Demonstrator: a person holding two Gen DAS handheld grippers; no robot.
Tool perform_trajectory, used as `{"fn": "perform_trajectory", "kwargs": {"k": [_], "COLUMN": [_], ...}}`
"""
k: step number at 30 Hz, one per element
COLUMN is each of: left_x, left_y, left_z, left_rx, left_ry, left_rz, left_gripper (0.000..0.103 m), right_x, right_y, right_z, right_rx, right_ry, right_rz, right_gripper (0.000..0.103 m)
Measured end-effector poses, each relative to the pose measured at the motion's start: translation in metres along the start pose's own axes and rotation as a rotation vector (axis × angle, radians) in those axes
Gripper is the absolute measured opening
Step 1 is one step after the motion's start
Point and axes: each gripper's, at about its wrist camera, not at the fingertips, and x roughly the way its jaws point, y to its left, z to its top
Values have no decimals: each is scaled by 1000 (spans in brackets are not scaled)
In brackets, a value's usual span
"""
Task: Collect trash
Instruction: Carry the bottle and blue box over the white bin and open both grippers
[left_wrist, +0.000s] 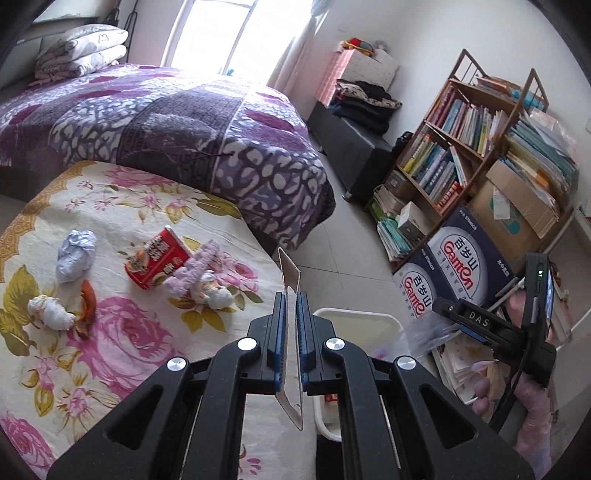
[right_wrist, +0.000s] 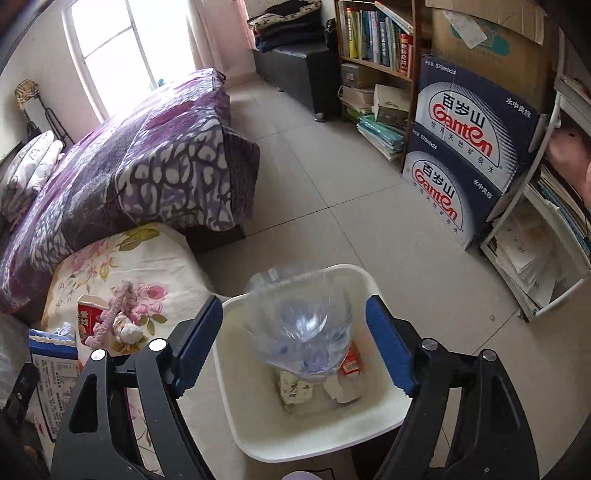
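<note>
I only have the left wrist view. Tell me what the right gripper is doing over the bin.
Observer: The right gripper has its fingers wide apart. A clear bottle is between them, untouched, above the white bin.
Operator: Report what's already inside.
Observer: A red carton and crumpled paper lie at the bottom.
Operator: Describe what my left gripper holds; I see it edge-on.
Observer: It seems to be a flat blue-and-white printed packet. Its face shows here.
</note>
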Motion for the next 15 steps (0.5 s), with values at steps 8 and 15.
{"fn": "perform_trajectory", "kwargs": {"k": [8,15], "left_x": [40,73], "left_y": [-38,-65], "left_z": [-12,-24], "left_rx": [28,46], "left_ry": [80,144], "left_rz": [-80,-125], "left_gripper": [7,7], "right_x": [-3,-8], "right_y": [-44,-64], "right_z": [11,16], "right_rx": [83,106], "right_ry": [-19,-40], "right_rz": [-20,-30], "right_gripper": [82,83]}}
